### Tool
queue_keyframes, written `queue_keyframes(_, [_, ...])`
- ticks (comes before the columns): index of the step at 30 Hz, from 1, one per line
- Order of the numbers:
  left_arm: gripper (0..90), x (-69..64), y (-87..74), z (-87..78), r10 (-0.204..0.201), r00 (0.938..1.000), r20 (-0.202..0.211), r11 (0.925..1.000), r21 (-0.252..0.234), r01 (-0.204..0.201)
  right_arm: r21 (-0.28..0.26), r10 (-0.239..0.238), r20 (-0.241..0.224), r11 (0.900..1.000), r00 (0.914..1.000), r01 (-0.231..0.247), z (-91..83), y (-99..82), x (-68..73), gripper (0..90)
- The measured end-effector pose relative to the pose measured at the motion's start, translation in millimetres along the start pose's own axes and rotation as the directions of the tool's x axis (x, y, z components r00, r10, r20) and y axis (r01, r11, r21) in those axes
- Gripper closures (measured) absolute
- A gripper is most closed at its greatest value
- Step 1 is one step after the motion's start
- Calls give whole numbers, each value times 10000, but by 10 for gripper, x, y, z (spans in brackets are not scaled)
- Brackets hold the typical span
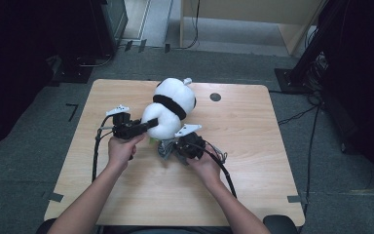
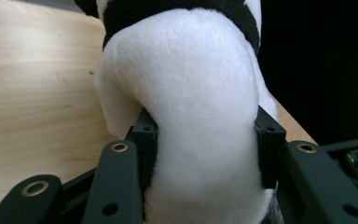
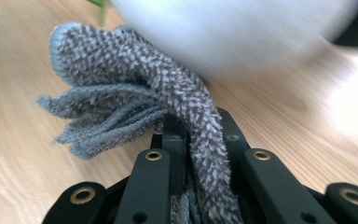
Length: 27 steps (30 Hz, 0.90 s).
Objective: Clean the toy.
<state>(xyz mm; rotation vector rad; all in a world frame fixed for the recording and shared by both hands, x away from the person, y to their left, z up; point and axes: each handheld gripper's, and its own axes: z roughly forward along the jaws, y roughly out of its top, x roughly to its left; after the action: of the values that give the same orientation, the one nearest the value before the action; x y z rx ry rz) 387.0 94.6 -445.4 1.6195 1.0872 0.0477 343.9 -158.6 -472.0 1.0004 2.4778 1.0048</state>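
In the high view, a white plush toy [image 1: 173, 105] with a black band lies a little above the middle of the frame, on the light wooden table [image 1: 253, 161]. The left hand-held gripper [image 1: 148, 125] comes in from the left of the toy and its jaws are clamped on the lower white end of the toy. The left gripper view shows this grip from near: the white plush [image 2: 200, 116] fills the middle of the frame, and the two black jaws press into it from the left side and the right side, so the soft body is squeezed between them. The black band is at the top edge of that frame. The right hand-held gripper [image 1: 168, 149] is just below the toy in the high view, near the centre of the frame, and it holds a grey cloth [image 1: 164, 148] which rests on the table just under the toy. In the right gripper view the jaws are closed tight on the grey cloth [image 3: 144, 98]; the cloth rises from between them and spreads in folds to the upper left of the frame. Behind it the white toy [image 3: 242, 28] is blurred along the top of the frame, very near the cloth; I cannot tell if they touch.
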Motion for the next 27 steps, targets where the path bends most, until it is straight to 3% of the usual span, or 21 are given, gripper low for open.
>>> queue_keyframes(2, [563,46,32,-50,-28,10000,8,10000,-65,28,26,221,331,9998,9992,-222,-31,-36,-81,791])
queue_keyframes(5, [565,89,55,-104,-45,10000,-73,9999,-156,44,-333,673,223,9972,9975,-666,-116,-45,-195,791])
queue_keyframes(7, [566,112,65,-125,-169,9998,-121,9995,-258,166,-178,819,36,9965,9966,-819,-146,-34,-250,789])
queue_keyframes(10, [566,171,92,-190,-246,9994,-263,9989,-395,235,-19,1047,100,9945,9945,-1047,-185,-52,-329,789])
queue_keyframes(15, [565,303,127,-303,-524,9973,-506,9964,-690,489,-486,1722,194,9841,9849,-1711,-338,-94,-546,789])
queue_keyframes(20, [564,446,147,-369,-725,9941,-811,9951,-738,665,-1006,1821,170,9786,9831,-1795,-401,-128,-665,783])
queue_keyframes(23, [562,519,146,-404,-1061,9919,-703,9921,-751,1008,-1030,1654,354,9816,9856,-1610,-378,-129,-699,783])
queue_keyframes(27, [560,530,163,-421,-637,9914,-1142,9964,-629,568,-1173,1834,533,9773,9816,-1762,-399,-149,-849,782])
